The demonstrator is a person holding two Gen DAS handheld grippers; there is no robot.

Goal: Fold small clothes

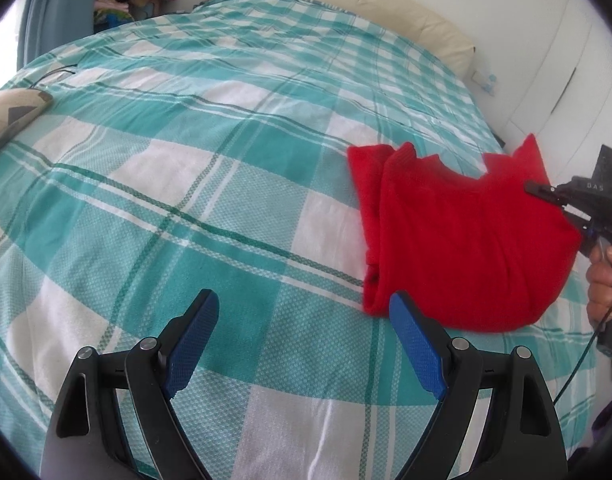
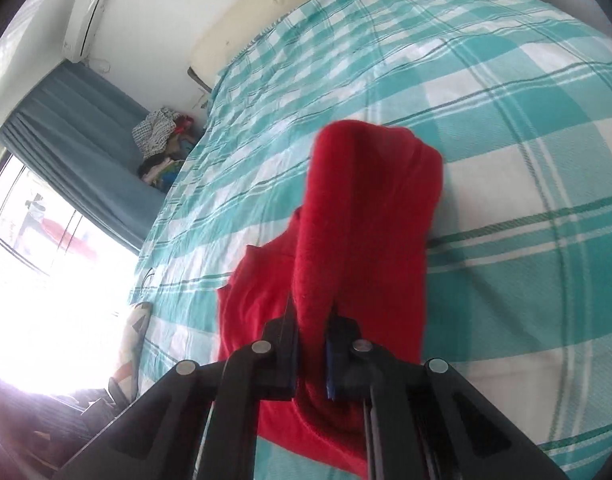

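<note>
Fingers point(image 1: 205, 344) of the left gripper point(image 1: 304, 344) stand spread wide and empty at the bottom of the left wrist view, hovering over the teal-and-white checked bedspread point(image 1: 186, 184) with nothing between them. At centre right of the frame the red garment point(image 1: 465, 240) lies partly folded on the bed — one side already doubled over in a long vertical crease — while the right gripper point(image 1: 539, 192), held in a person's hand point(image 1: 605, 276) at the right edge, pinches its upper right corner and lifts it off the cover. A cream pillow point(image 1: 385, 12) lines the top; a patterned cushion point(image 1: 14, 116) sits at far left.

From the right wrist view, the right gripper point(image 2: 311, 344) is clenched on a ridge of the red garment point(image 2: 365, 220), which rises up the middle of the frame and drapes back onto the bedspread point(image 2: 505, 160). Window glare fills the lower left; a curtain point(image 2: 86, 128) and an air conditioner point(image 2: 84, 24) hang at upper left.

Judged from this, the fold is midway — one side turned in, the held side and a final halving left. Open bedspread spreads wide to the left; the bed's edge runs close on the right.
</note>
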